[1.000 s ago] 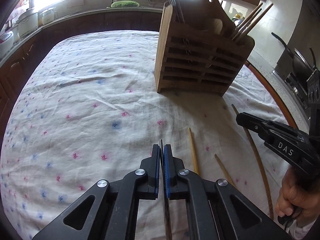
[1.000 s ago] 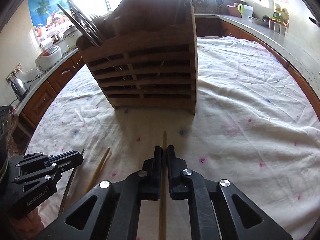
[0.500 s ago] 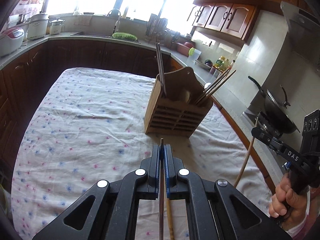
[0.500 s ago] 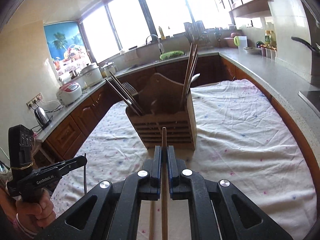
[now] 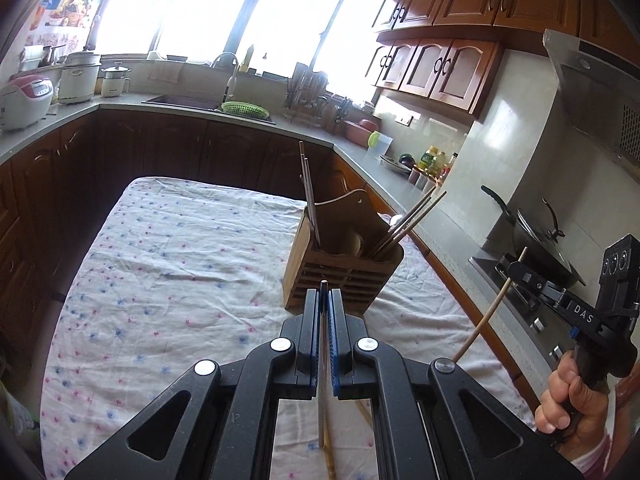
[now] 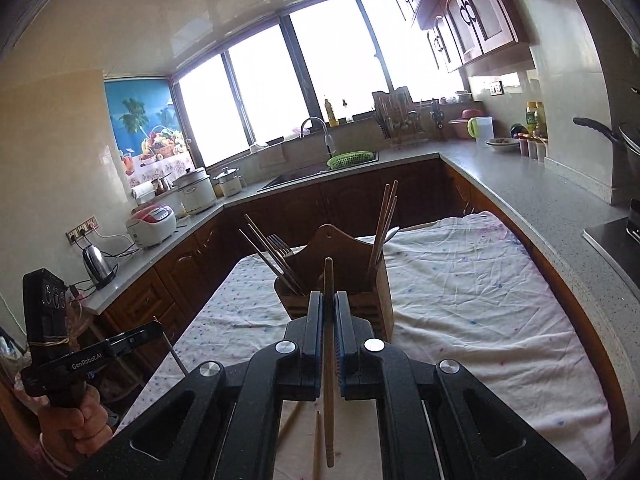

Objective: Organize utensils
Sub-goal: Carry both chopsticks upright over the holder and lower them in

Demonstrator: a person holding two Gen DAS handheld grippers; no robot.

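The left gripper [image 5: 324,304] is clamped on a dark chopstick [image 5: 322,364], which runs between the blue pads with its tip poking just past the fingertips and its other end hanging below the gripper over the table [image 5: 168,264]. The right gripper [image 6: 329,312] is clamped the same way on a pale wooden chopstick [image 6: 329,344], whose upper end rises above the fingertips and whose ridged end hangs down under the gripper. Both grippers are held in the air above the near edge of the table, pointing at the wooden utensil holder [image 5: 344,268].

The holder stands upright on the floral tablecloth [image 5: 160,240], toward the table's far right corner as the left wrist view shows it. Several chopsticks [image 5: 408,220] already lean out of its right compartment, and another pair [image 5: 310,200] stands nearly upright at its left side (a fork [image 6: 280,246] also shows among the sticks in the right wrist view).

On the cloth by the near edge, below the grippers, lie loose chopsticks [image 6: 317,448]; how many I cannot tell, since the gripper bodies cover most of them.

Each view catches the other hand at its side: the right hand [image 5: 572,396] wrapped round its handle, and the left hand [image 6: 76,424] likewise.
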